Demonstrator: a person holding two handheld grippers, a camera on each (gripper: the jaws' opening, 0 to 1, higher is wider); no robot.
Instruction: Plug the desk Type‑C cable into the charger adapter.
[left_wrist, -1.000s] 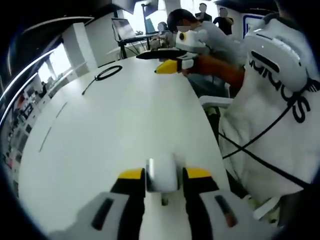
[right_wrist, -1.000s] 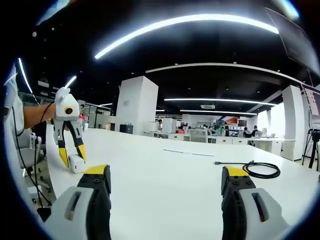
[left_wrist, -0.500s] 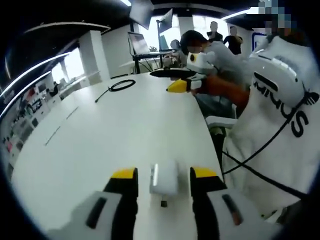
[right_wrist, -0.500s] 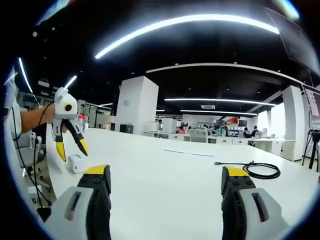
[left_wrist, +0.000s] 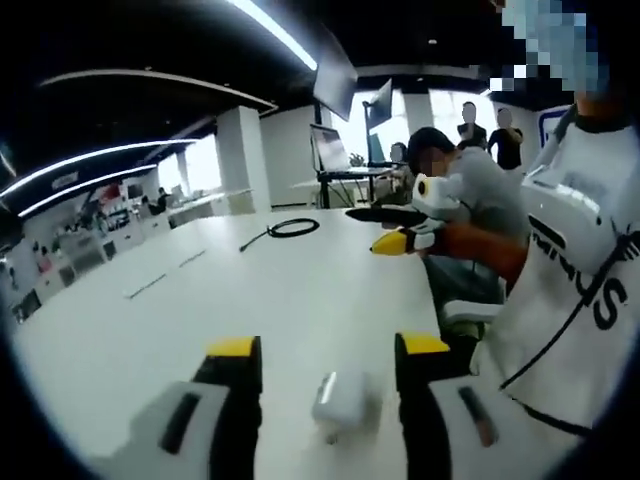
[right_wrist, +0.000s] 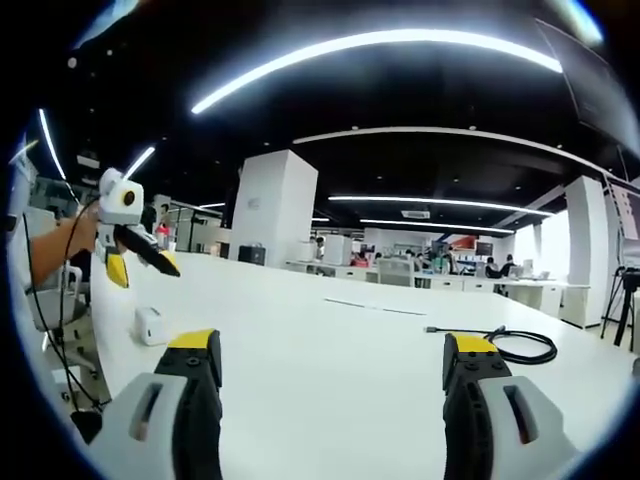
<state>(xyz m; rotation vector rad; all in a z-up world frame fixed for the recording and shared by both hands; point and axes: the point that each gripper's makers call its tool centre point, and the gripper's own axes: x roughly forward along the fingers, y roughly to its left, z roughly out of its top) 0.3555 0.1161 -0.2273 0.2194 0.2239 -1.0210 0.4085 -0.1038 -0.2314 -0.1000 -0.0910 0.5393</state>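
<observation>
The charger adapter (left_wrist: 338, 398), a small glossy white block with rounded corners, lies on the smooth white desk (left_wrist: 250, 290), between the left gripper's (left_wrist: 329, 350) yellow-tipped black jaws, which stand wide and clear of it. In the right gripper view the charger adapter (right_wrist: 150, 325) sits near the desk edge, below the raised left gripper (right_wrist: 135, 268). The black Type-C cable (right_wrist: 510, 346), coiled in a loose loop, lies well apart from it, beyond the right gripper (right_wrist: 333, 349), whose jaws are spread wide and hold nothing.
</observation>
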